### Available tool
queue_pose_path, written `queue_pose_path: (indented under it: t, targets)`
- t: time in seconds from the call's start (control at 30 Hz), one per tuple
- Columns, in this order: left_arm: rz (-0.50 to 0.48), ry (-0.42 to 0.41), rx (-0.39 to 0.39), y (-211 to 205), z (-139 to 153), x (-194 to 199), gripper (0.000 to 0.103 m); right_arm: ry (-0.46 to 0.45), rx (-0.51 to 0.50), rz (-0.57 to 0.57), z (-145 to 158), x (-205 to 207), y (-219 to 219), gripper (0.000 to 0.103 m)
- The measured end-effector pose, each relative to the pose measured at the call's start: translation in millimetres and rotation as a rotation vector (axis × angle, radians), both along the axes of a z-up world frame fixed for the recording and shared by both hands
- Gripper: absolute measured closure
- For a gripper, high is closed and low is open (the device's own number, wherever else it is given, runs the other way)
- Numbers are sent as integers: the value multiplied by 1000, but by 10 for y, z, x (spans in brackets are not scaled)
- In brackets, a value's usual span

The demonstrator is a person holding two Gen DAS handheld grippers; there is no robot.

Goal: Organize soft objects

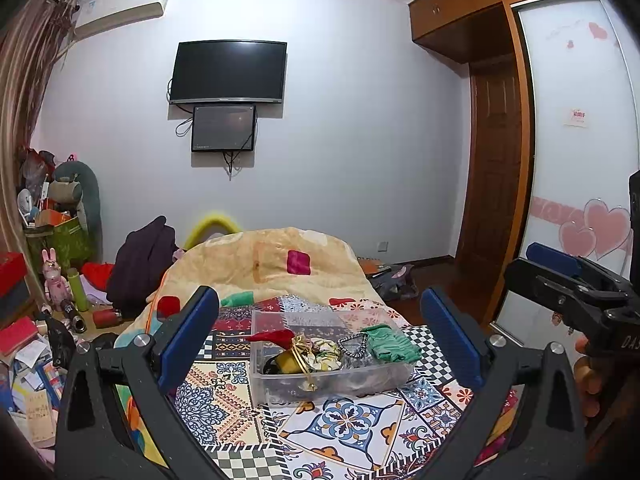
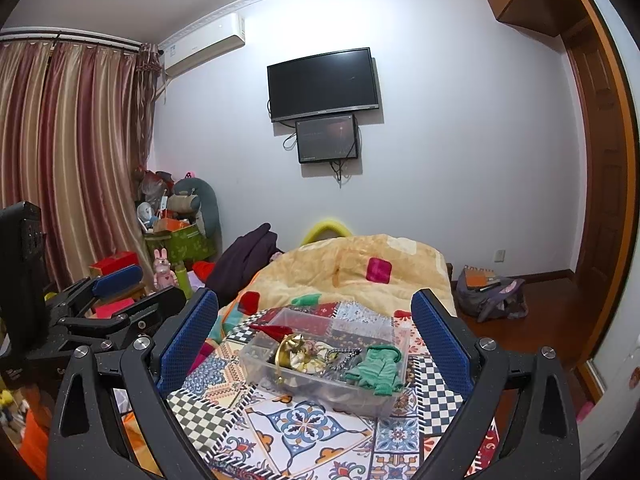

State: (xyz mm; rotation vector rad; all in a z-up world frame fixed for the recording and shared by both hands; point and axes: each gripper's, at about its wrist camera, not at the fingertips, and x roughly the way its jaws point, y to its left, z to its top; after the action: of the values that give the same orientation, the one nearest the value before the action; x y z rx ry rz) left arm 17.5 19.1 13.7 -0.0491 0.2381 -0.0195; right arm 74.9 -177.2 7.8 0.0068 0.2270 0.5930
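Bedroom, cluttered; patterned cloth (image 1: 344, 428) spreading over the bed and lying directly beneath both grippers.

Left gripper (image 1: 320, 344): hanging wide open, gripping nothing, jaws framing the clear plastic box (image 1: 280, 388) just ahead. Right gripper (image 2: 316, 340): likewise spread fully, carrying nothing, box sitting ahead and slightly below, between the fingers. Also showing at the right edge of the left view, hovering beside and apart.

Box contents, lying loosely heaped: green cloth (image 2: 376, 372) draping over the near-right rim; red fabric piece (image 1: 272, 337) poking up at the far-left side; beaded band (image 1: 352, 345) resting next to the green cloth; gold ribbon (image 1: 300, 354) curling over small items in the middle, those too tangled for naming.

Handling, judged: green cloth appearing light, limp, non-fragile, likely sagging and trailing when lifted; pinching best at the bunched middle near the rim, not at a loose edge. Ribbon and band probably slippery and thin, possibly snagging neighbours. Box looking light, liable to slide on the cloth if nudged.
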Motion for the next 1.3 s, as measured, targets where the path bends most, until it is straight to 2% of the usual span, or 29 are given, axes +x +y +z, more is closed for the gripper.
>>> queue_pose_path:
  t: [1.3]
  targets:
    - [-3,16,2,-30,-29,15,0,28,14,-8,-32,19,-55,6]
